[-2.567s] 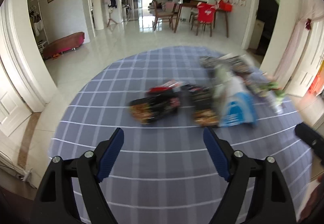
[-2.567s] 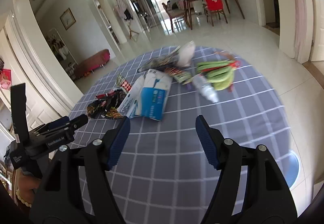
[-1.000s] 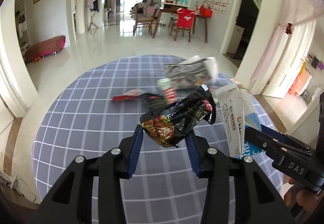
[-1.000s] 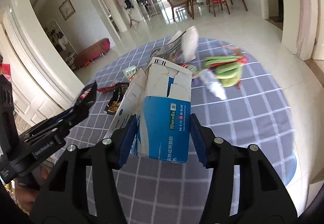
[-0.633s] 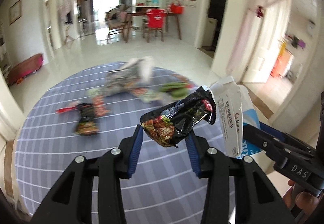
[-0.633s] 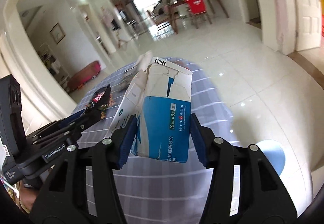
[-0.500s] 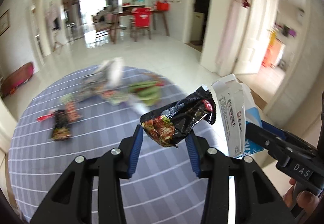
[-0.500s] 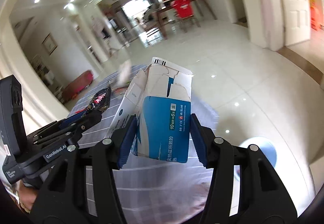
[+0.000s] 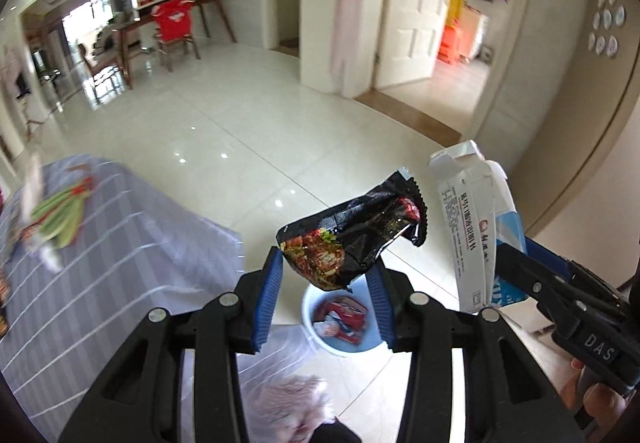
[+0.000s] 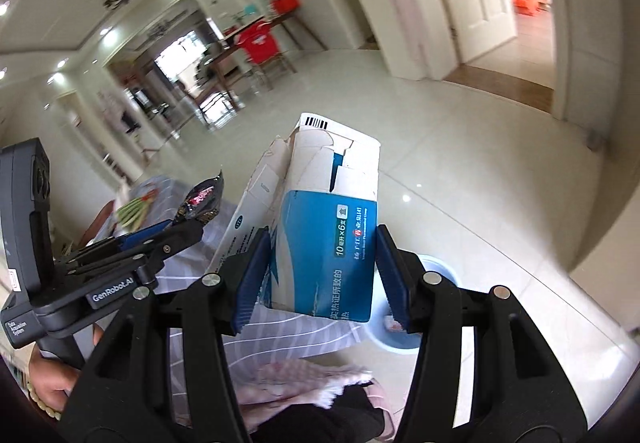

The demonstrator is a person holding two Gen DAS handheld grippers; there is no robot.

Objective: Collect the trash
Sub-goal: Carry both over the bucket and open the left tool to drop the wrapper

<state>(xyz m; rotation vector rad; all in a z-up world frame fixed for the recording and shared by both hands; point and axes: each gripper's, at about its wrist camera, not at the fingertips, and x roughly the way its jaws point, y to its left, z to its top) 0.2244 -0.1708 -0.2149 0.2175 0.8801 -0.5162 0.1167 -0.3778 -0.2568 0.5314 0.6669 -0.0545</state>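
My left gripper is shut on a black snack wrapper and holds it in the air above a light blue trash bin on the floor, which holds red and white wrappers. My right gripper is shut on a torn blue and white cardboard box, also held up over the floor, with the bin partly hidden behind it. The box shows to the right in the left wrist view. The wrapper shows at the left in the right wrist view.
The round table with a grey checked cloth is at the left, with green wrappers on it. Glossy tiled floor spreads ahead. A white door and wall stand to the right. A pink slipper shows below.
Both grippers have swung right, away from the table, each still holding its piece of trash. The blue bin has come into view beneath them.
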